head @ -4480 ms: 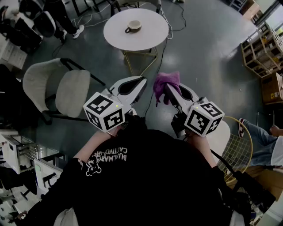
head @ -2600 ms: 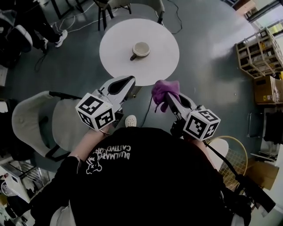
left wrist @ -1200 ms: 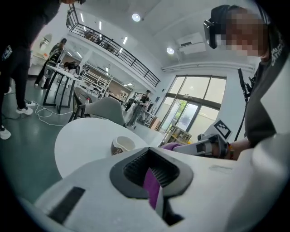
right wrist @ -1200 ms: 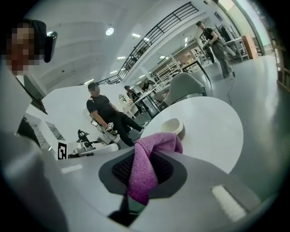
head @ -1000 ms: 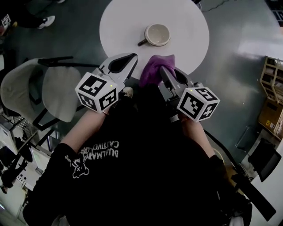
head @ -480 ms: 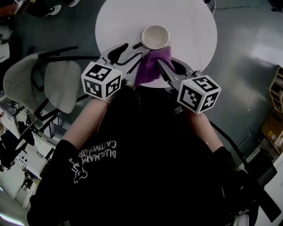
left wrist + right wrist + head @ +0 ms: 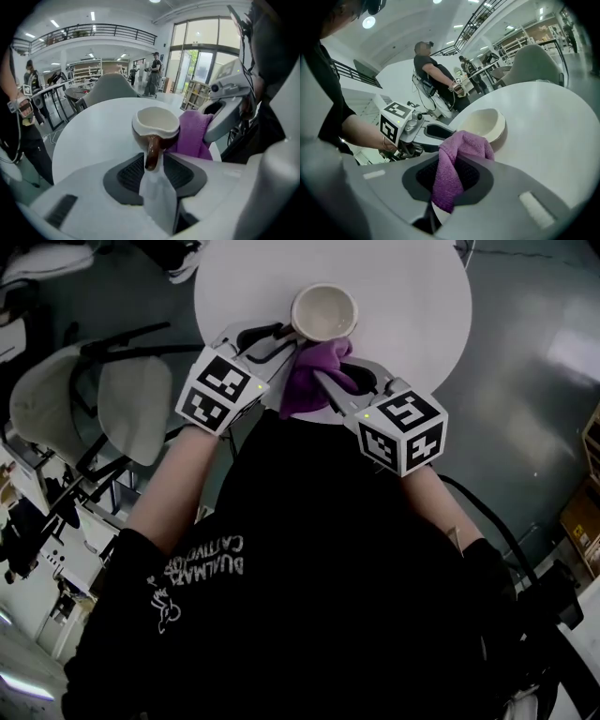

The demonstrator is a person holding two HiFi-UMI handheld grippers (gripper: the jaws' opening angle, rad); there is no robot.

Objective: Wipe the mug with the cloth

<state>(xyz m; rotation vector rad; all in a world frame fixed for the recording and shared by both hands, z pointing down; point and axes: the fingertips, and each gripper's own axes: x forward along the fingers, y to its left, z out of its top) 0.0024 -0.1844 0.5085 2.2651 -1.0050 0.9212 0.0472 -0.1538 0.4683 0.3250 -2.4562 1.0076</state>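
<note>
head view: just-opened left hand-held gripper straddles cream mug's brown handle, right hand-held gripper clamps purple cloth.

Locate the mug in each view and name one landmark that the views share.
Head view: mug top centre, on the white table.
Left gripper view: mug at centre, handle toward the open jaws.
Right gripper view: mug at centre, just behind the purple cloth.
Shared landmark: the purple cloth beside the mug.

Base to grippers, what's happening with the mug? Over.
Left hand-held gripper just opened, mug handle between its tips, not pinched. Right hand-held gripper shut on purple cloth beside the mug. Nothing in the way.
</note>
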